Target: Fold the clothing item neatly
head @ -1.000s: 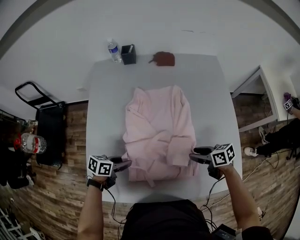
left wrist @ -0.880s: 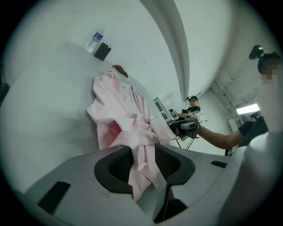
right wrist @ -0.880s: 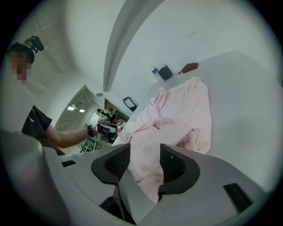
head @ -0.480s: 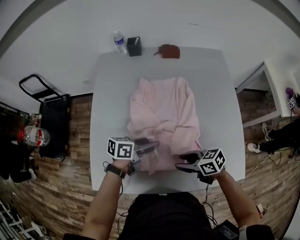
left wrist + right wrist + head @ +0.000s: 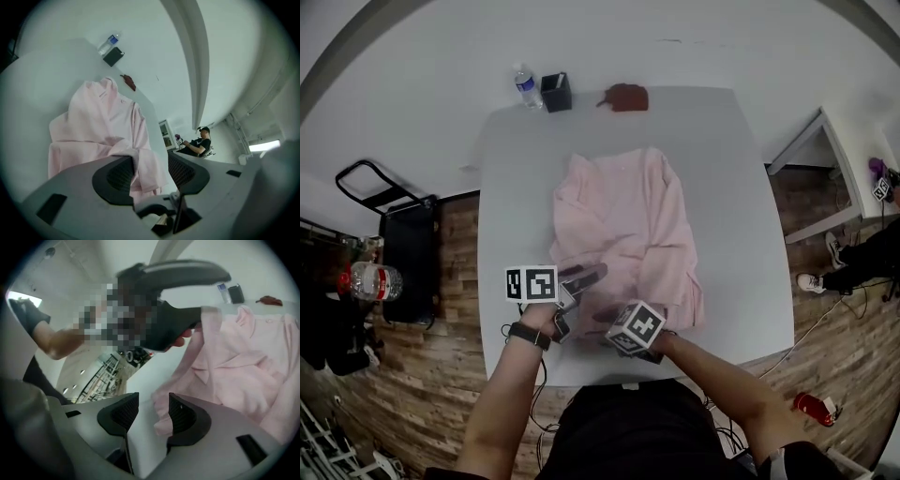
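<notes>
A pink shirt (image 5: 623, 216) lies half folded on the light grey table (image 5: 731, 187), collar toward the far edge. My left gripper (image 5: 592, 276) hovers over the shirt's near left corner. In the left gripper view a lifted fold of the shirt (image 5: 140, 164) hangs between its jaws, resting on one pad and apart from the other. These jaws have just been opening. My right gripper (image 5: 609, 323) sits close beside it at the near hem, its jaws mostly hidden under its marker cube. In the right gripper view it (image 5: 152, 411) stands open with the shirt's edge (image 5: 161, 420) by one pad.
At the table's far edge stand a water bottle (image 5: 525, 86), a black holder (image 5: 556, 92) and a brown object (image 5: 624, 97). A black cart (image 5: 403, 253) is on the floor to the left, and a seated person (image 5: 862, 272) is at the right.
The right gripper has swung left from the shirt's right side to the near hem, next to the left one. The left gripper has moved in over the shirt and lifted a fold.
</notes>
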Tool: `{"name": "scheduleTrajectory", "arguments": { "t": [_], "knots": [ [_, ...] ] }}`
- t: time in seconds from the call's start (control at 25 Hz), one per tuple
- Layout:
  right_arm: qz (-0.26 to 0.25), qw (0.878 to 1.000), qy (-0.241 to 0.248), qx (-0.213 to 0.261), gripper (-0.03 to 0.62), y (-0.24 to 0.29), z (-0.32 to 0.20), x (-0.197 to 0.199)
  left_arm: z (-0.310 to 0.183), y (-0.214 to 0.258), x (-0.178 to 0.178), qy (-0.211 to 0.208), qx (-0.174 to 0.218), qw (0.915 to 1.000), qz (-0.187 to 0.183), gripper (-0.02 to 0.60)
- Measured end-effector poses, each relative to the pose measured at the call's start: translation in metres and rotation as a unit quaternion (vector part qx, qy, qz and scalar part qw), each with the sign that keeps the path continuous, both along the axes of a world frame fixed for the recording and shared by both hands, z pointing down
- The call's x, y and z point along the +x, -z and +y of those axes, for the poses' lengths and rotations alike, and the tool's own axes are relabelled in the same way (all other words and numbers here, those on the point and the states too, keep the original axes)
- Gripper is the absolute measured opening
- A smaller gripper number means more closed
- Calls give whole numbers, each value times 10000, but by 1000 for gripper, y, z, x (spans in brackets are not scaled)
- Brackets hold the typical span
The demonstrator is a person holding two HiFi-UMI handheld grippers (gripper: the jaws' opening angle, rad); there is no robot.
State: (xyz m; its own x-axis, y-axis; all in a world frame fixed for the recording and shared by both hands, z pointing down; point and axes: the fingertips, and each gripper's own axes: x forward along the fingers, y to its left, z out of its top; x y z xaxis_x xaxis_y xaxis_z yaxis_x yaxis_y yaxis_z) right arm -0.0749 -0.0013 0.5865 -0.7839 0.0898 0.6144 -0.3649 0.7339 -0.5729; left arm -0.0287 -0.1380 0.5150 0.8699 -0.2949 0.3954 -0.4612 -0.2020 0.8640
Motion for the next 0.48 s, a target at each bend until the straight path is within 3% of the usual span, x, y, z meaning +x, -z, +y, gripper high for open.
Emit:
{"name": "scheduleTrajectory", "arguments": {
  "t": [0.12, 0.2, 0.28, 0.36, 0.48],
  "knots": [
    [578, 9900, -1283, 138, 181, -21, -54, 21, 18, -6, -2, -463, -81, 9989, -69, 206],
    [655, 9736, -2182, 136, 169, -20, -87, 52, 27, -14, -13, -688, -122, 9973, -206, 206],
    [714, 9584, -2762, 134, 169, -17, -112, 79, 34, -21, -24, -789, -192, 9963, -288, 206],
    [716, 9604, -2690, 124, 169, -10, -116, 84, 37, -24, -30, -762, -276, 9964, -240, 206],
    [821, 9852, -1236, 857, 169, -1, -85, 46, 31, -11, -21, -686, -255, 9970, 250, 206]
  ]
}}
